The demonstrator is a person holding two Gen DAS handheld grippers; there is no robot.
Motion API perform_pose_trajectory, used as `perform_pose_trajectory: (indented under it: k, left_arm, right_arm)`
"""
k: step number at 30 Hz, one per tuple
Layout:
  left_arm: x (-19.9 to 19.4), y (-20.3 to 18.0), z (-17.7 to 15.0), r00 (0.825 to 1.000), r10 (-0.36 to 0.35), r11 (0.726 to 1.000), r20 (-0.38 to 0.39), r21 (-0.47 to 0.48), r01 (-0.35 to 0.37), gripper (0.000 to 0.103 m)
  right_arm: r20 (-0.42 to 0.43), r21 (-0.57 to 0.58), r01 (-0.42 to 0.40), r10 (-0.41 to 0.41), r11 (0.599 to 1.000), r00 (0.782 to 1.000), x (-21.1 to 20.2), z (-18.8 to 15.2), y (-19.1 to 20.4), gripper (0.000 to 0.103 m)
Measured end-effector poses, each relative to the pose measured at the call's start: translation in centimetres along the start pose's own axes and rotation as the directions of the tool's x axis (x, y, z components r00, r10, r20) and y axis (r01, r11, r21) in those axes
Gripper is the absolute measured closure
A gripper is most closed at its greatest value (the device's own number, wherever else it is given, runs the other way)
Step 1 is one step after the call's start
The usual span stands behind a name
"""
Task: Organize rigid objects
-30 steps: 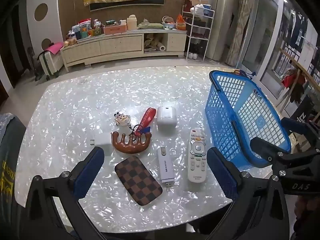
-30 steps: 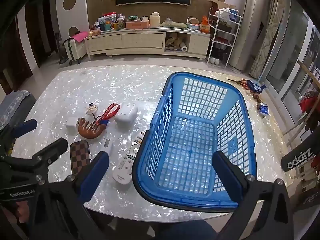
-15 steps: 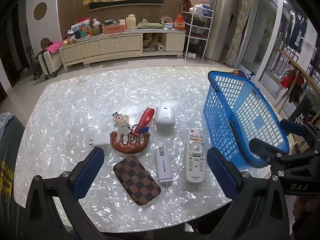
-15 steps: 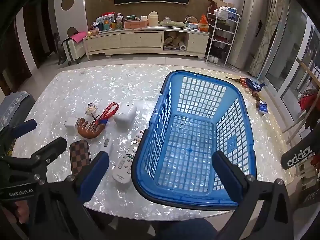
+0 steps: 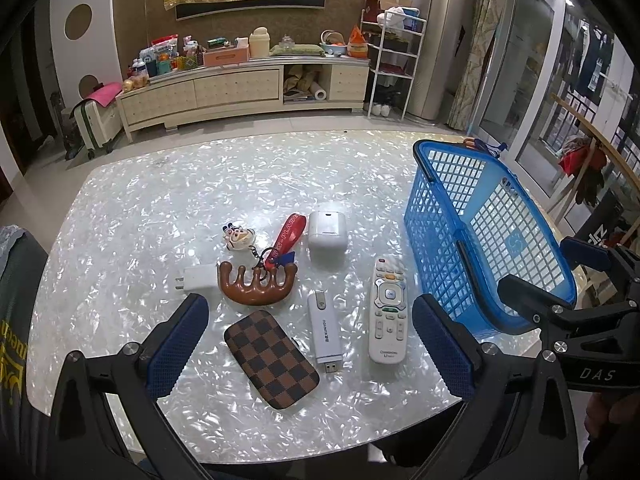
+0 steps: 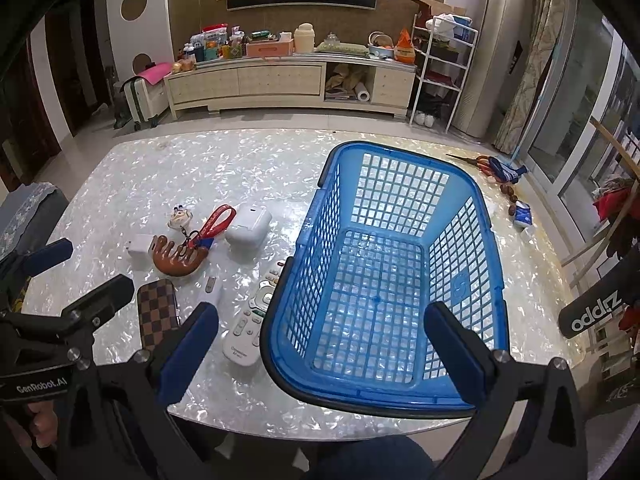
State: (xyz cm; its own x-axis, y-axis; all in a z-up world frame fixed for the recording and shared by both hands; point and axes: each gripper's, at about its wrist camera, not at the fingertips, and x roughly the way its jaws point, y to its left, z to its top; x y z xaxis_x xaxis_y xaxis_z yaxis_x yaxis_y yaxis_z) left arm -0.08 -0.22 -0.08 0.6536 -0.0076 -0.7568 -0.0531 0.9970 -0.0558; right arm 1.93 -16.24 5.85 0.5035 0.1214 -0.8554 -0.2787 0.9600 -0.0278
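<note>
L claw (image 5: 306, 336) spread wide, nothing between its pads, hovering above the worktop (image 5: 132, 224) near edge. R claw (image 6: 322, 340) likewise apart and empty, over the blue basket (image 6: 460, 280) near rim. Bare worktop far side of both claws and to the L of the L claw; near edge runs just under both.

Items sit betw and ahead of L claw: checkered case (image 5: 271, 359) closest, white USB stick (image 5: 325, 335) just beside it, white remote (image 5: 387, 314) nearer the R pad, close to the basket wall. Further ahead: brown wooden comb (image 5: 256, 286), white plug (image 5: 196, 278), red strap w/ cartoon keychain (image 5: 286, 238), white box (image 5: 327, 229).

R view shows basket interior, empty mesh floor; also scissors (image 6: 486, 164) beyond the basket. L view shows only the basket's side wall, but the remote unobstructed; in R view the basket rim hides part of it.
</note>
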Motion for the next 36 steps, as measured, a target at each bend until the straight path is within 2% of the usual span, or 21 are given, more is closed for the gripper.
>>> perform_pose_trajectory:
  k: [24,31,36]
  left_arm:
    - [0.6,0.2,0.1,1.000,-0.019,1.000,-0.017,-0.014,0.019,0.001]
    - [1.6,0.9,0.0,0.998,-0.019,1.000,-0.056,-0.020,0.018,0.001]
    - [2.6,1.9,-0.5,0.996,0.000,1.000,-0.091,-0.013,-0.001,0.001]
  right_arm:
    - [-0.044,-0.027,0.003,-0.004,1.000,0.999,0.5,0.5,-0.1,0.000]
    - [-0.118,0.002,0.045,-0.045,0.999,0.992,1.7,1.7,-3.1,0.000]
    - [-0.165,0.008,0.140,-0.137,0.990,0.977,2.7,2.9,-6.3,0.000]
